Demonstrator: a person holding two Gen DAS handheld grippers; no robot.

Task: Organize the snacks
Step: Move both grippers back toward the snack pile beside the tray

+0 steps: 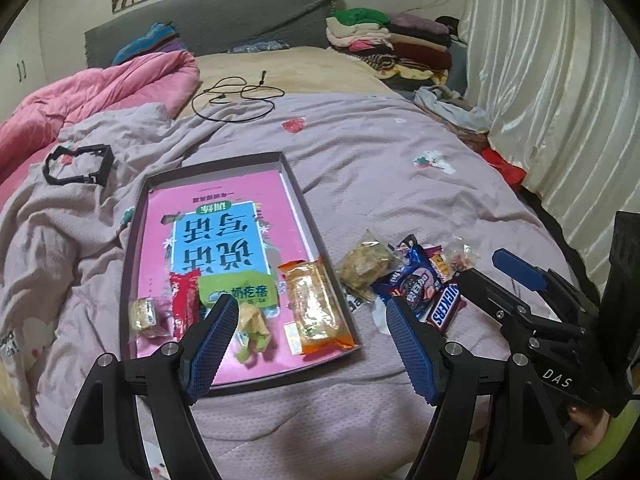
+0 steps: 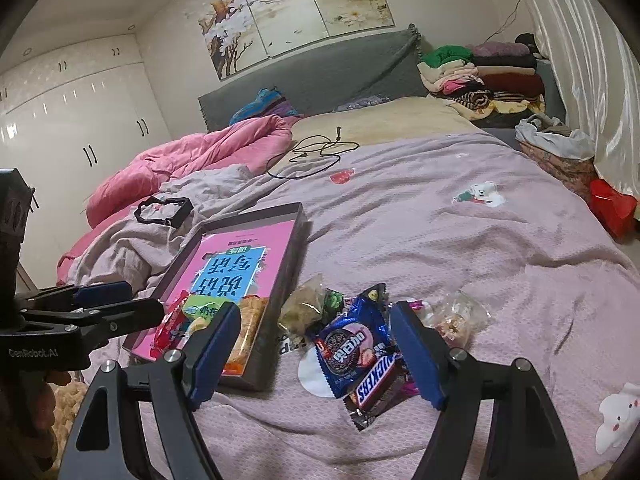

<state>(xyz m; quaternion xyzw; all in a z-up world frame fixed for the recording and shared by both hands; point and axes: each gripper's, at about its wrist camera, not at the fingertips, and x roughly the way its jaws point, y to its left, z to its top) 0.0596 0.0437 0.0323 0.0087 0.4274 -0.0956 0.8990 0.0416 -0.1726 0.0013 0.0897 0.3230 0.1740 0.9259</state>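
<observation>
A shallow box tray (image 1: 294, 184) with a pink printed bottom lies on the bed. Inside it are an orange cracker pack (image 1: 318, 306), a red wrapper (image 1: 185, 298), a green packet (image 1: 240, 290), a small candy (image 1: 145, 314) and a crumpled yellow-green wrapper (image 1: 254, 330). A loose pile lies right of the tray: a Snickers bar (image 2: 376, 386), a blue Oreo pack (image 2: 352, 346), a clear pastry bag (image 2: 302, 308) and a clear candy bag (image 2: 460, 318). My left gripper (image 1: 312, 320) is open above the tray's near end. My right gripper (image 2: 316, 340) is open over the Oreo pack and the Snickers bar.
The lilac bedspread (image 2: 440, 240) covers the bed. A black plastic frame (image 1: 78, 164) and a black cable (image 1: 236, 98) lie beyond the tray. A pink quilt (image 1: 100, 88) is at the left, folded clothes (image 1: 392, 40) at the headboard, a curtain (image 1: 540, 80) at the right.
</observation>
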